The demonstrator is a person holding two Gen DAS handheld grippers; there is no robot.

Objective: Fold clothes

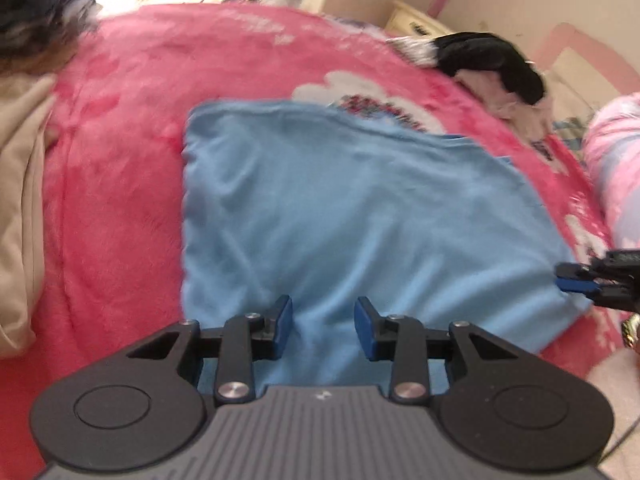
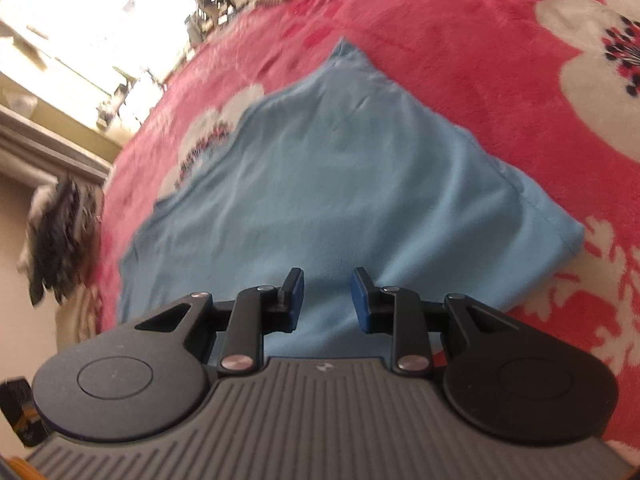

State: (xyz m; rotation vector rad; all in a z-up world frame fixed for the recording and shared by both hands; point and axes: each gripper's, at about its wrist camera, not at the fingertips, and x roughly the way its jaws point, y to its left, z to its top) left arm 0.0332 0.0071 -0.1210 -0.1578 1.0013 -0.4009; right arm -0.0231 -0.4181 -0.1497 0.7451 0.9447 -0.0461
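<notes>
A fluffy pink floral blanket [image 1: 120,168] covers the bed. Both the left gripper [image 1: 323,326] and right gripper [image 2: 326,300] hover spread, empty, over the near edge of the folded light-blue cotton garment [image 1: 340,208] lying flat. At two o'clock beyond lies a black cloth heap [image 1: 492,62].

Left gripper [image 1: 323,328] and right gripper [image 2: 326,300]: black linkages, blue pads, silver screws, ribbed grey bodies

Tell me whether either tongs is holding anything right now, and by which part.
Nothing is held. The left tongs and right tongs are both open above the blue garment.
</notes>
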